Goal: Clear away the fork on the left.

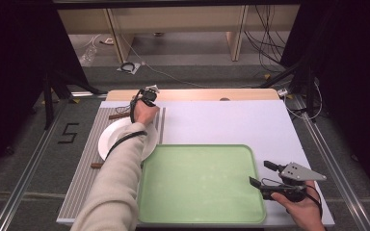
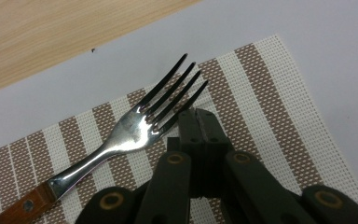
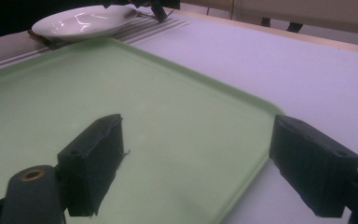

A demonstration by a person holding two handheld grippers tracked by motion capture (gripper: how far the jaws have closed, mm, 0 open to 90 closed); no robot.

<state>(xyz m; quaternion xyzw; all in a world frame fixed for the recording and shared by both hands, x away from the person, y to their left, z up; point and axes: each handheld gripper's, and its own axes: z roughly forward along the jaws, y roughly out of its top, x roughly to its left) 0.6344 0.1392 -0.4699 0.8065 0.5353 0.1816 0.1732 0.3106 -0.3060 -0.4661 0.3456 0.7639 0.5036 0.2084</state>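
Two grippers: left gripper (image 2: 198,122), jaws pressed together empty, sits just beside the wooden-handled steel fork (image 2: 129,131); right gripper (image 3: 205,163) spread. Looks like pre-grasp, so next it needs opening around the fork.

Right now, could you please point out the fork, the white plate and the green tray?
fork (image 2: 133,130): left gripper view, on its neck.
white plate (image 3: 81,21): right gripper view, inside the bowl.
green tray (image 1: 200,185): high view, bare floor.

The bench (image 1: 250,94) has a light wooden top, and a white sheet (image 1: 231,122) covers most of it. On the sheet, at the left, lies a striped placemat (image 1: 84,178). A green tray (image 1: 200,185) lies flat on the sheet just beside the placemat, at the near side. A white plate (image 1: 111,137) and a fork (image 2: 135,130) with a wooden handle rest on the placemat.
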